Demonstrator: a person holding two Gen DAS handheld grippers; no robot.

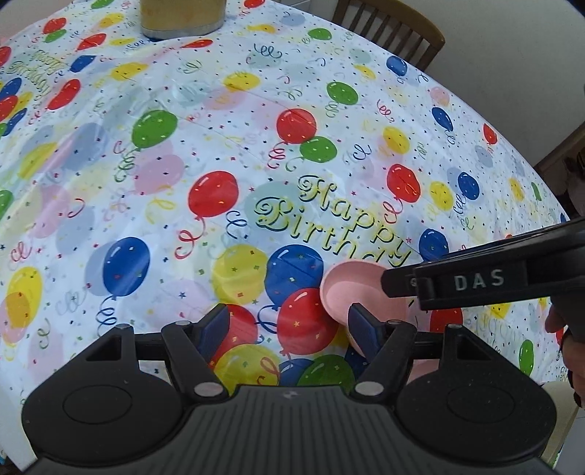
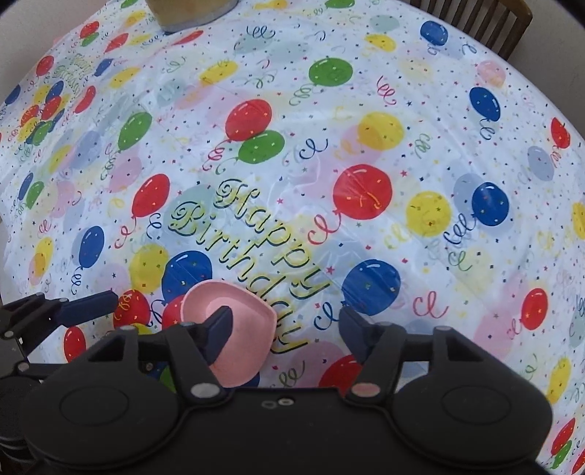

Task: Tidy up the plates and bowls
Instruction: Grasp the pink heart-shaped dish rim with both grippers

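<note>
On the balloon-printed "Happy Birthday" plastic tablecloth (image 2: 365, 109), near its front edge, sits a small pale pink plastic bowl (image 2: 241, 321) with a rounded, slightly squared rim and a smooth, shallow hollow, upright and empty. The left gripper (image 1: 289, 321) is spread wide, its right finger in front of the bowl's rim. The right gripper (image 2: 285, 321) is likewise wide, its left finger over the bowl. A tan cylindrical container (image 1: 182, 18) stands at the far side.

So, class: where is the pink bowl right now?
The pink bowl sits on the balloon tablecloth by the "Happy Birthday" lettering, between the two open grippers, low in both views.
</note>
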